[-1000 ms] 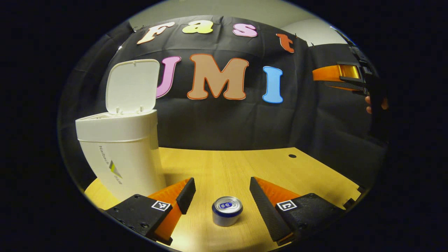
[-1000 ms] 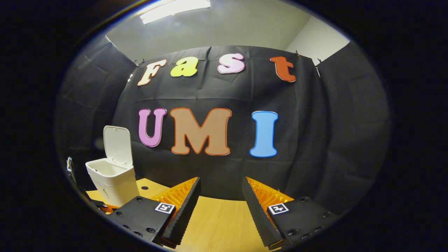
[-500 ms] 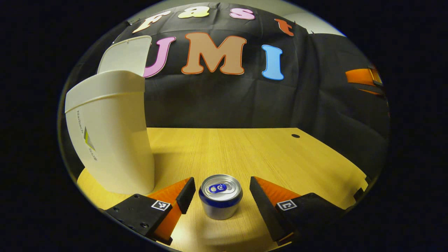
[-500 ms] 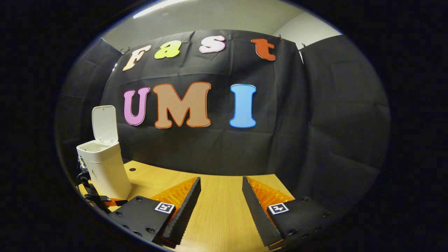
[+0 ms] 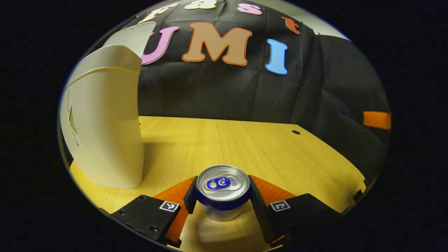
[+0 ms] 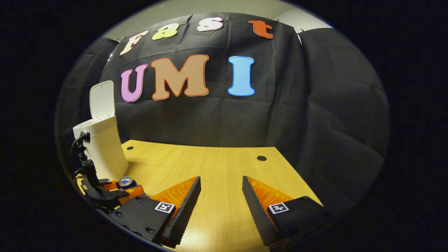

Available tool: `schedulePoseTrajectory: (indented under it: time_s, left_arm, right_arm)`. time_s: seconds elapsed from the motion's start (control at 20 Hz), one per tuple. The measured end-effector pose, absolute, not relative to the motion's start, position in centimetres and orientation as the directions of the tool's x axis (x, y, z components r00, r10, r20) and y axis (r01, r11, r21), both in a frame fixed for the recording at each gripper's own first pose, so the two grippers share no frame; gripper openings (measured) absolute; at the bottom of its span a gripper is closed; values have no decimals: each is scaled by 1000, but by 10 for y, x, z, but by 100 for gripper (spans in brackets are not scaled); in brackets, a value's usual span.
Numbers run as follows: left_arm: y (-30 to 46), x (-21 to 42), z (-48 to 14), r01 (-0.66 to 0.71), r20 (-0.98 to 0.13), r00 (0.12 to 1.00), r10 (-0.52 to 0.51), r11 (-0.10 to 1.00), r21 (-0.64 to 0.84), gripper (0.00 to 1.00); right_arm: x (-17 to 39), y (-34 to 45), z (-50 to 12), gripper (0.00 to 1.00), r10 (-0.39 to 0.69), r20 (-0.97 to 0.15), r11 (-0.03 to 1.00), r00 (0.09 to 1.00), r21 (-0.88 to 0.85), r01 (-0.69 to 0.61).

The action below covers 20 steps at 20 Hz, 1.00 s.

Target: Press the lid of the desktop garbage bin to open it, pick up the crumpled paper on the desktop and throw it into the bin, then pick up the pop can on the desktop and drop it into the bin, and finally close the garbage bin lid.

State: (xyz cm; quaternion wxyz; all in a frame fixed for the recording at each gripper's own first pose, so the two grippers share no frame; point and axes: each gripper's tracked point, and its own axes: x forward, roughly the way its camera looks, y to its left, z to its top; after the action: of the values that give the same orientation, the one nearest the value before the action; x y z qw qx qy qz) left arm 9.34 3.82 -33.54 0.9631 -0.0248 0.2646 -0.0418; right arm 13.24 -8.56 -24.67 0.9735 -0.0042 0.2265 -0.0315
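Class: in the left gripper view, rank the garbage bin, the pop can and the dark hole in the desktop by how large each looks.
1. Garbage bin, though it is close to the camera.
2. Pop can, between the left gripper fingers, nearest the camera.
3. Desktop hole, smallest and farther off.

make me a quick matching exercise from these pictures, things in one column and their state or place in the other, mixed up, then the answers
Things:
1. bin lid
2. pop can
3. right tool
4. bin

States or places:
A. open, nothing between its fingers
B. raised
C. standing on the desktop beside the can
D. upright between the fingers of the left tool

Pairs: 1-B, 2-D, 3-A, 4-C
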Motion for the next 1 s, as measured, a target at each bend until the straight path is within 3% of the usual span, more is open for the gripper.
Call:
schedulePoseTrajectory:
  time_s: [0.05, 0.35, 0.7, 0.95, 1.0]
  left_arm:
    - [40, 98, -324, 65, -489, 868, -87, 996, -61, 78]
    - [46, 129, -195, 82, -305, 948, -95, 995, -55, 78]
    - [109, 160, -55, -11, -112, 994, 14, 1000, 27, 78]
    - [184, 176, -30, -130, -76, 987, 139, 985, 110, 78]
    - [201, 179, -30, -156, -81, 983, 166, 981, 116, 78]
  right_arm:
    - [133, -83, -249, 87, -57, -449, 998, 892, -16, 56]
    - [138, -57, -235, 83, 10, -433, 999, 902, 44, 10]
    - [138, -28, -220, 83, 83, -408, 997, 909, 39, -74]
    - [140, -22, -219, 86, 91, -414, 996, 906, 29, -86]
    - [140, -21, -220, 83, 91, -417, 996, 904, 22, -89]
